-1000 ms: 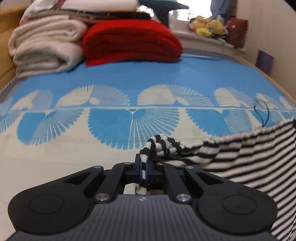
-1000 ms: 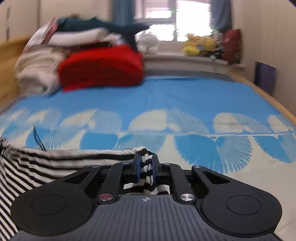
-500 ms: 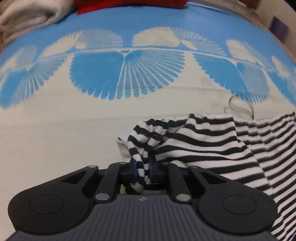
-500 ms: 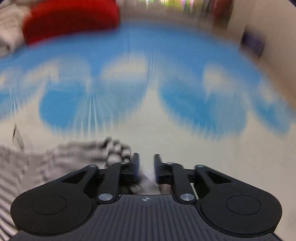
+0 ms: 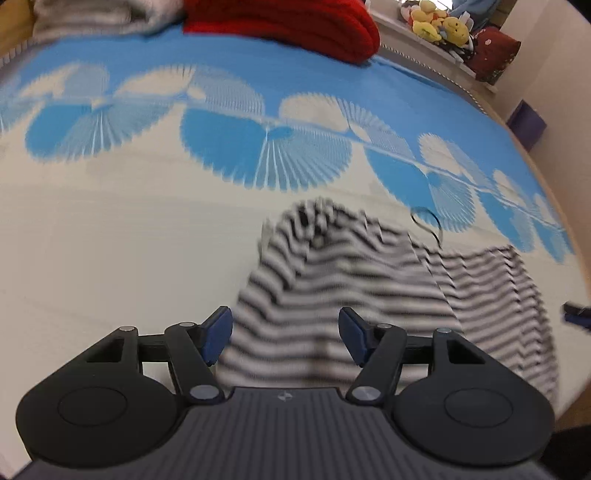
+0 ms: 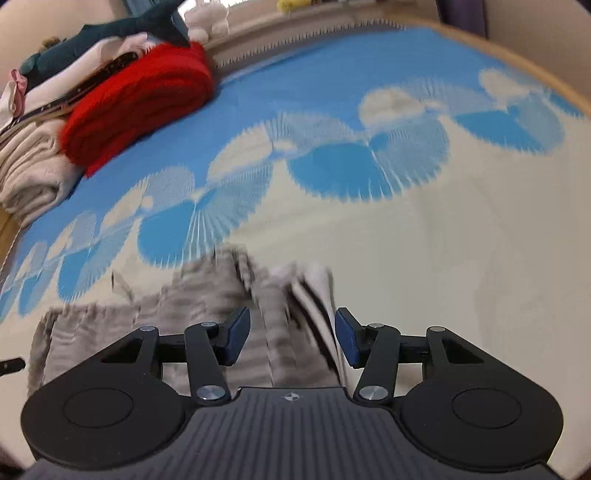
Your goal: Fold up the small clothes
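A small black-and-white striped garment (image 5: 369, 280) lies on the bed, blurred in both views. My left gripper (image 5: 286, 334) hovers over its near left part; its jaws are opening and the blue pads (image 5: 218, 332) stand apart from the cloth, which lies below the gap. In the right wrist view the same striped garment (image 6: 258, 306) lies bunched, and my right gripper (image 6: 291, 334) is above its right end. Its jaws are opening too, pads (image 6: 347, 339) clear of the fabric. A tip of the other gripper (image 5: 576, 314) shows at the right edge.
The bed cover (image 5: 129, 258) is cream near me and blue with white fan shapes further back. A folded red blanket (image 5: 288, 26) and a beige one (image 6: 29, 173) are stacked at the head. Plush toys (image 5: 439, 26) sit on the sill. A thin dark loop (image 5: 426, 221) lies by the garment.
Both grippers, earlier shut on bunched corners of the striped garment, have let go and spread their jaws. The garment has dropped onto the bed, and both views have tilted downward and rolled.
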